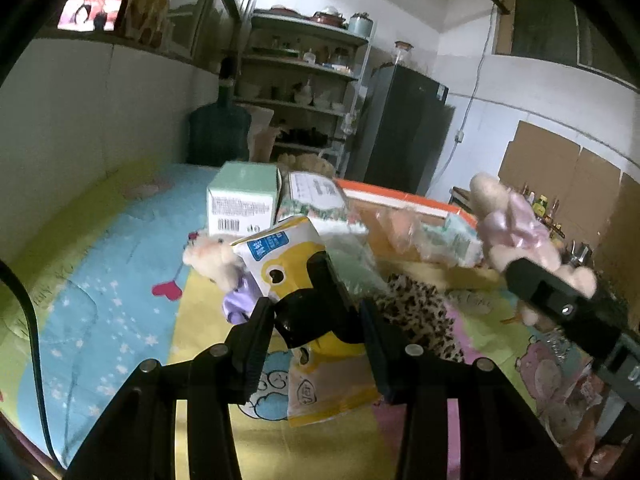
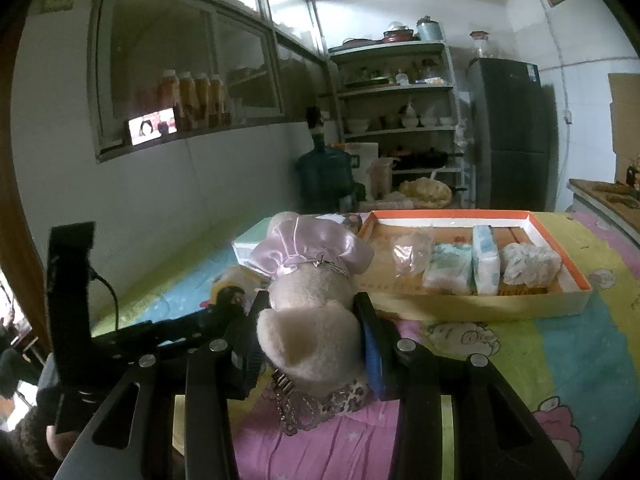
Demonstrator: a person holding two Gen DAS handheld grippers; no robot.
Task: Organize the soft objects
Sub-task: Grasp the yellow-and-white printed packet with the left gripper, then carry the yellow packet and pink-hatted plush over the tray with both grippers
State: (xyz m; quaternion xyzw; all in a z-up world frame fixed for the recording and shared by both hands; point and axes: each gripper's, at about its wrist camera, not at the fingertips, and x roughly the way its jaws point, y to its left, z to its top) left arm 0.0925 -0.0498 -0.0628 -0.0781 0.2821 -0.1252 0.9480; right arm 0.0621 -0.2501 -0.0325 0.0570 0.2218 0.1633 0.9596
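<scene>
Nearest the right wrist camera, the right gripper (image 2: 310, 340) is pinched on a cream plush bear in a pink satin dress (image 2: 308, 280), its fingers pressed into the fuzzy body from both sides. The bear's long axis runs straight away from the camera along the fingers, one end toward the lens and the dressed part pointing at the far wall. From the left wrist view the same bear (image 1: 516, 232) hangs above the bed, tilted up to the left. Beyond it lies an orange-rimmed shallow box (image 2: 568, 256) holding soft tissue packs (image 2: 486, 258) side by side.

The left gripper (image 1: 316, 320) is clamped on a yellow and white plastic packet (image 1: 296, 256), which stands roughly upright between the fingers, its long axis leaning back and left. Just left of the packet lies a second plush toy in a purple dress (image 1: 218, 264); a leopard-print cloth (image 1: 416, 312) lies to its right on the cartoon bedsheet (image 1: 100, 292). A pale green carton (image 1: 244, 200) stands behind.
</scene>
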